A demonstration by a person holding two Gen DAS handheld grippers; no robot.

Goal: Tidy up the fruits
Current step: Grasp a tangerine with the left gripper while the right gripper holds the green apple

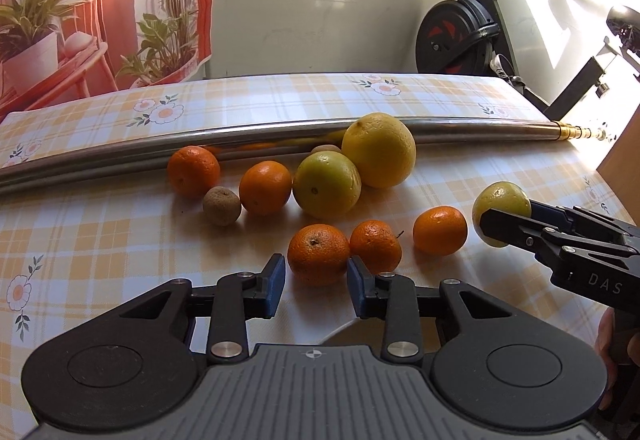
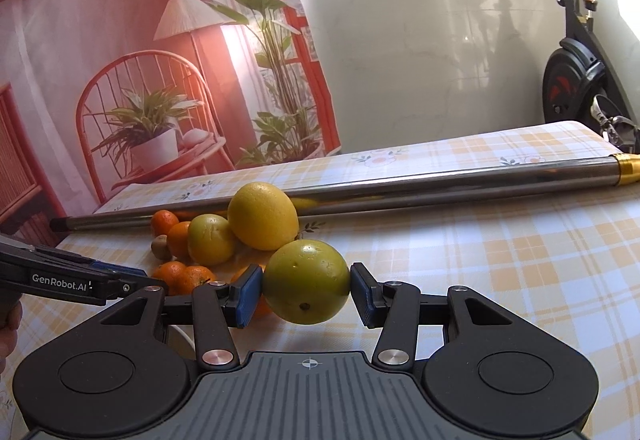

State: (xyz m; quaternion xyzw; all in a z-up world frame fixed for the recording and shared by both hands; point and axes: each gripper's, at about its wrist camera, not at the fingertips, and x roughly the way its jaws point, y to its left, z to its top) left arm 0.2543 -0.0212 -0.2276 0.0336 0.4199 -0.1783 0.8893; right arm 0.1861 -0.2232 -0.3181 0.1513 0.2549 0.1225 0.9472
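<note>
The right tool (image 2: 307, 290) is gripping a green-yellow citrus fruit (image 2: 306, 282) between its two blue pads, holding it just above a bench (image 2: 480, 260) that is wearing a yellow-and-white checked cloth with daisy prints. Seen from the left wrist camera, that same fruit (image 1: 501, 202) is sitting at the tip of the right tool (image 1: 505, 226), off to the right of the main group. The left tool (image 1: 316, 286) is hovering with its pads spread apart and holding nothing, its tips flanking the near side of an orange (image 1: 318, 253) (whether they are touching it cannot be told). Beside that orange, two more are lining up to the right, one (image 1: 376, 245) touching it and another (image 1: 440, 230) a little apart. Behind them a further row is running along a long metal pipe (image 1: 280, 134): an orange (image 1: 193, 170), a brown kiwi (image 1: 221, 205), another orange (image 1: 265, 187), a green-yellow citrus (image 1: 327, 184) and a large yellow citrus (image 1: 379, 149), with a second brown fruit (image 1: 325, 150) peeking out between the last two and the pipe. The pipe, ending in a brass fitting (image 1: 570, 131) at the right, is lying across the bench behind the fruit. An exercise bike (image 1: 480, 28) is standing beyond the far edge, and a printed backdrop (image 1: 100, 0) of plants and a chair is hanging at the left.
</note>
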